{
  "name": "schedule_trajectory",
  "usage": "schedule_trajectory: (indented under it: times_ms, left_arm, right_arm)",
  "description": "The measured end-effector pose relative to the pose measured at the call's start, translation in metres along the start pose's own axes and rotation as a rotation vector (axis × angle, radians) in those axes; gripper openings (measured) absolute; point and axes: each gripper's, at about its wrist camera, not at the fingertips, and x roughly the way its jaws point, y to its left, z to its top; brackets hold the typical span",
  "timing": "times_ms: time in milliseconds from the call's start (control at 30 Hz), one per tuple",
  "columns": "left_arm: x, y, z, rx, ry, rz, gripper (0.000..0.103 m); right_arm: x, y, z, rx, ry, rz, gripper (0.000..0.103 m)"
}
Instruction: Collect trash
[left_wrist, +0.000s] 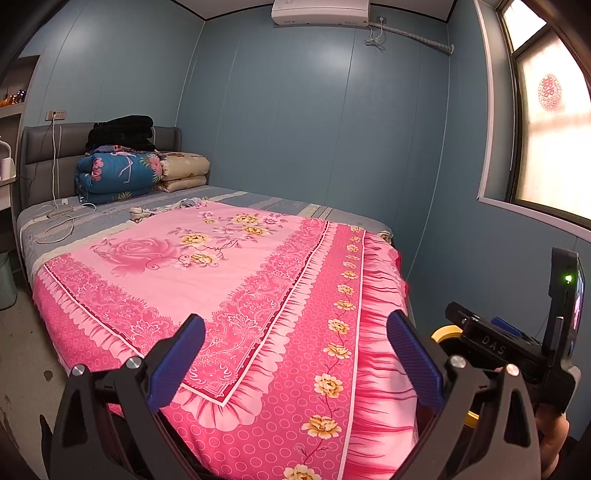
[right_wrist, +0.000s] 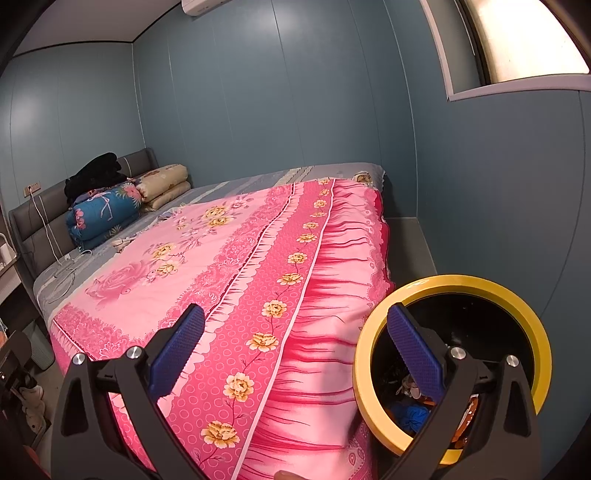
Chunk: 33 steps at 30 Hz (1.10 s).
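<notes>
Both the left gripper and right gripper hover with jaws spread and empty over the pink floral bedspread. Scan toward the small crumpled scraps near the pillows. The yellow-rimmed round black bin beside the bed holds mixed litter.

A pink floral bedspread covers the bed, folded quilts stacked at its head.

"DAS" on right tongs (black body)
</notes>
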Motion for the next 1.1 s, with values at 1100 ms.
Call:
schedule_trajectory:
  times_ms: [1100]
  left_arm:
    - [0.0040, 0.0005, -0.0014, 0.008, 0.026, -0.021, 0.095]
  right_arm:
    - [0.0059, -0.0040, -0.0053, 0.014, 0.025, -0.009, 0.095]
